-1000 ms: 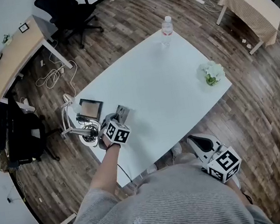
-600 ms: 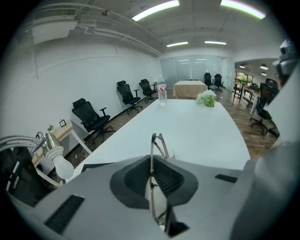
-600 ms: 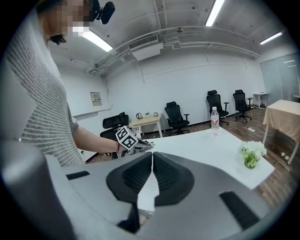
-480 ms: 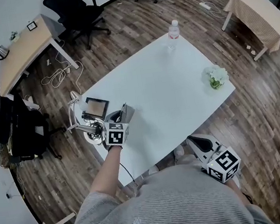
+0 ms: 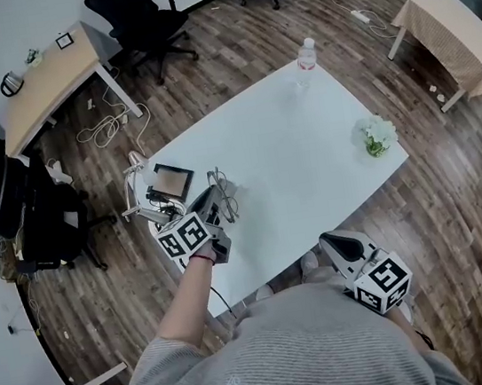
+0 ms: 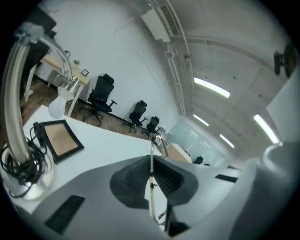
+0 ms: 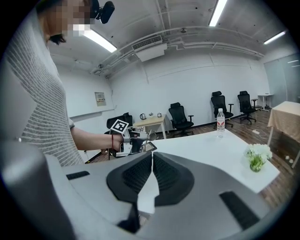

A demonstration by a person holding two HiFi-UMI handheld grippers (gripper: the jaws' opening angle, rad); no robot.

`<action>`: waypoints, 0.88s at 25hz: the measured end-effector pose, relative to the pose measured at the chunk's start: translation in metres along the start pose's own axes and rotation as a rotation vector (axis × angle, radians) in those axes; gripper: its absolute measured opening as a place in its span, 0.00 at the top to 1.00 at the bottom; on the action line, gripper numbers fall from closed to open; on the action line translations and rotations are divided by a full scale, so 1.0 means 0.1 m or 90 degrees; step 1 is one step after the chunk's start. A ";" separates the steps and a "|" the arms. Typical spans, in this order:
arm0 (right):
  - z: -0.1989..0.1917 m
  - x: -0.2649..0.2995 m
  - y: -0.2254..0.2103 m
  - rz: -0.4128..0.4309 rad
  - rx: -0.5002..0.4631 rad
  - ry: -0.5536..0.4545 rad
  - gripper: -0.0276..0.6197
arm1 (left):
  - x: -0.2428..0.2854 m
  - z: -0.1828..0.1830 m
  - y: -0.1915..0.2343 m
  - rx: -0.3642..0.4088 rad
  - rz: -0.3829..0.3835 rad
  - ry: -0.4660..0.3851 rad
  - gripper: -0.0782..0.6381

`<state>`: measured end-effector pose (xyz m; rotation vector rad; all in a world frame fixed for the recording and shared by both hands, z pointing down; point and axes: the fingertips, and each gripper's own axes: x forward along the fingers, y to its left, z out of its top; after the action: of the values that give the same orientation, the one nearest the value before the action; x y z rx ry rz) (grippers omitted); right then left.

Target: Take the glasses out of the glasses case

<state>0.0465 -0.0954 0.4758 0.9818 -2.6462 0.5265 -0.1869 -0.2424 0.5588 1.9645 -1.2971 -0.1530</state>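
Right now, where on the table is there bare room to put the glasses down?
The wide middle of the white table, between the water bottle, the flowers and the left claw holding the glasses, is bare. The left corner is crowded: framed panel, gooseneck stand with cables.

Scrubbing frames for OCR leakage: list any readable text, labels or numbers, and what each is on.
No legible text in any view.
Clear plastic water bottle: red label, too small to read.
Framed wall notice: blurred, unreadable.
Black-and-white marker cubes: square patterns only, no letters.
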 end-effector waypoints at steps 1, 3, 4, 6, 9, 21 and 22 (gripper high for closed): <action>0.02 0.01 0.01 -0.001 -0.002 -0.005 0.93 | -0.03 0.00 -0.06 -0.039 -0.019 -0.012 0.85; 0.05 0.02 0.02 0.000 -0.009 -0.010 0.93 | -0.06 -0.02 -0.20 -0.116 -0.060 -0.031 0.85; 0.04 0.02 0.03 0.002 -0.010 -0.009 0.93 | -0.08 -0.02 -0.25 -0.151 -0.074 -0.042 0.86; 0.01 0.01 0.05 0.011 -0.008 -0.004 0.93 | -0.12 -0.03 -0.34 -0.202 -0.092 -0.062 0.86; 0.01 0.01 0.06 0.019 -0.011 -0.005 0.93 | -0.16 -0.04 -0.49 -0.232 -0.115 -0.074 0.85; 0.07 0.04 0.05 0.016 -0.021 -0.015 0.93 | -0.28 -0.13 -0.84 -0.374 -0.192 -0.098 0.86; 0.08 0.04 0.05 0.016 -0.025 -0.016 0.93 | -0.28 -0.13 -0.87 -0.384 -0.200 -0.100 0.86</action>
<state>0.0391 -0.0976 0.4693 0.9511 -2.6832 0.4680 -0.1304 -0.1960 0.5033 1.6277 -0.8826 -0.7717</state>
